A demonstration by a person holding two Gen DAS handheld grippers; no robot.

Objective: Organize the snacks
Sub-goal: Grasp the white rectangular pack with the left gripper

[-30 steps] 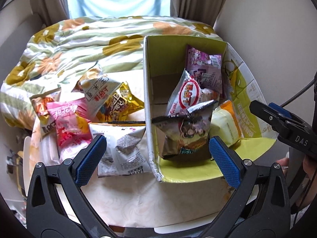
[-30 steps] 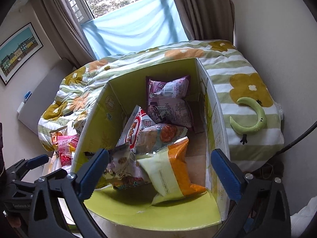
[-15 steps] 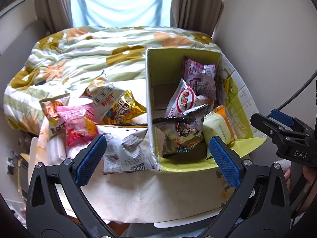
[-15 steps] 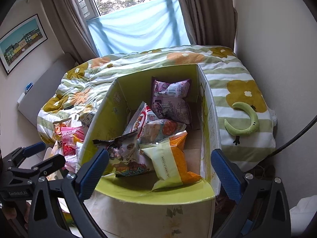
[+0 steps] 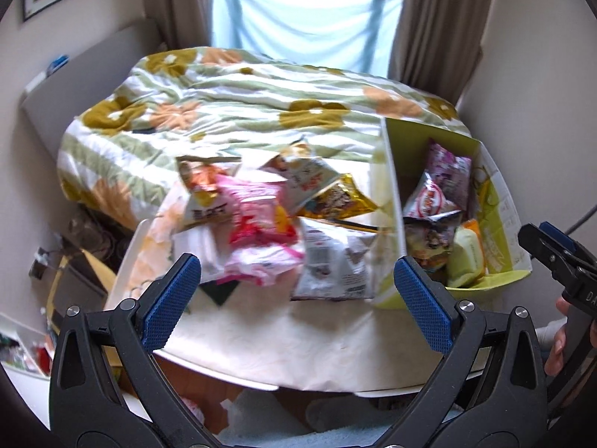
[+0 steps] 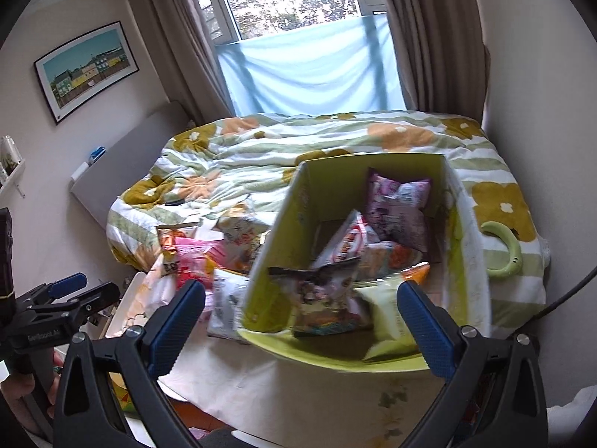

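A loose heap of snack bags (image 5: 268,224) is seen on the left part of the counter (image 5: 298,339), which is covered with a pale cloth. In the heap, an orange and white bag (image 5: 203,194) lies farthest left, a pink bag (image 5: 261,231) is beside it, a gold bag (image 5: 341,199) lies behind, and a white and grey bag (image 5: 335,265) rests nearest the box. The left gripper (image 5: 294,291) is held wide open above the counter's near edge, with nothing between its blue pads. To the right, an open green cardboard box (image 6: 274,257) stands on the counter, touching the heap. Inside it, a purple bag (image 6: 397,205) leans at the back, a red and white bag (image 6: 347,240) lies in the middle, and a dark printed bag (image 6: 324,295) and a pale green and orange bag (image 6: 391,306) lie at the front. The right gripper (image 6: 300,321) is likewise spread wide and empty, before the box. Behind the counter, a flowered bed quilt (image 6: 298,138) is seen.
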